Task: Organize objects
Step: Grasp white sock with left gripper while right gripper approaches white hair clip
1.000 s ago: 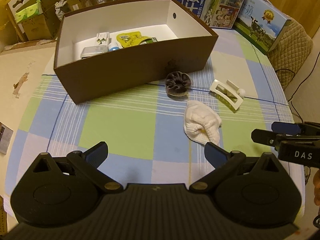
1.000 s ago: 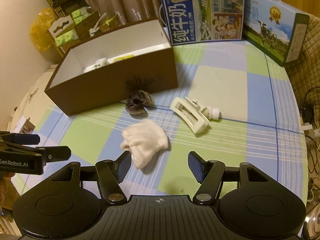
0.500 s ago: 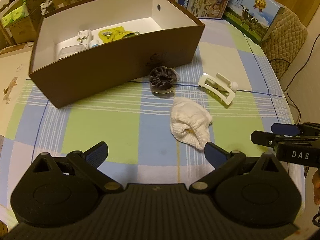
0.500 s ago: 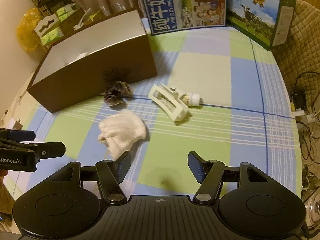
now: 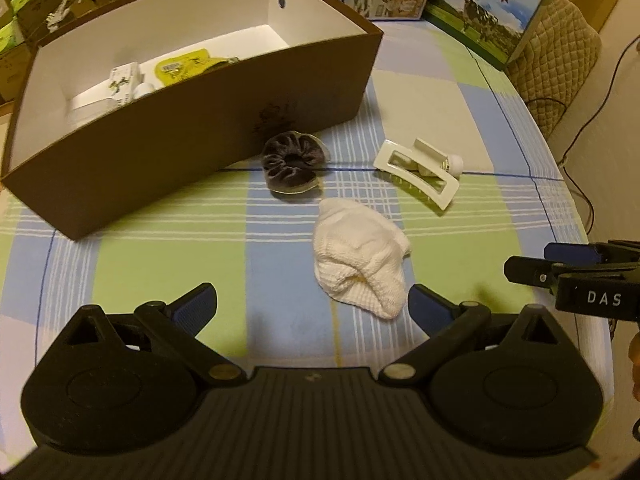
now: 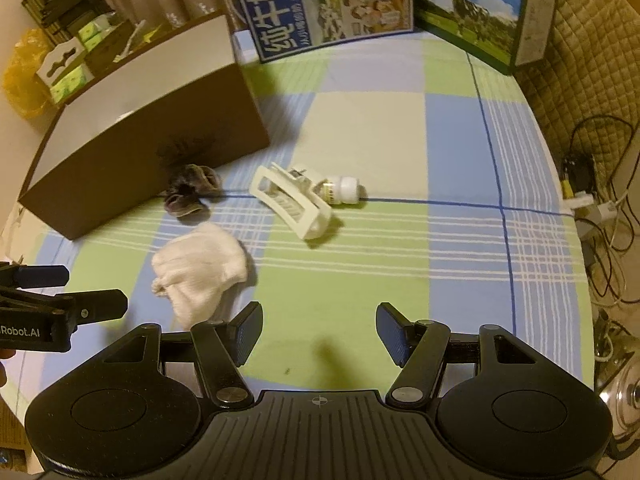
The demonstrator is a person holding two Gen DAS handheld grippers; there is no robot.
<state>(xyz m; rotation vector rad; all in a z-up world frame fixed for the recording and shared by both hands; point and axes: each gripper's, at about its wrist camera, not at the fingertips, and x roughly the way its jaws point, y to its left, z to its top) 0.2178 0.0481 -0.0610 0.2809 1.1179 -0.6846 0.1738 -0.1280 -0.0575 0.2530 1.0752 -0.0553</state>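
Note:
A brown box (image 5: 168, 148) (image 6: 132, 160) with a white inside stands at the back left and holds a yellow pouch (image 5: 188, 65) and small white packs. On the checked cloth in front of it lie a dark scrunchie (image 5: 294, 162) (image 6: 191, 193), a white knitted cloth (image 5: 360, 264) (image 6: 200, 272), a white hair claw (image 5: 416, 174) (image 6: 292, 204) and a small white bottle (image 5: 452, 164) (image 6: 342, 191) behind the claw. My left gripper (image 5: 310, 304) is open, its right finger beside the white cloth. My right gripper (image 6: 318, 334) is open over bare cloth, right of the white cloth.
Two milk cartons (image 6: 320, 4) (image 6: 488, 12) stand along the far edge of the table. A quilted chair back (image 6: 580, 60) and cables (image 6: 600, 220) lie off the right side. Shelves with small green boxes (image 6: 68, 64) stand behind the brown box.
Both grippers have moved forward and to the right, so the objects on the cloth look closer. The box has slid toward the left of both views. Jaws stay open.

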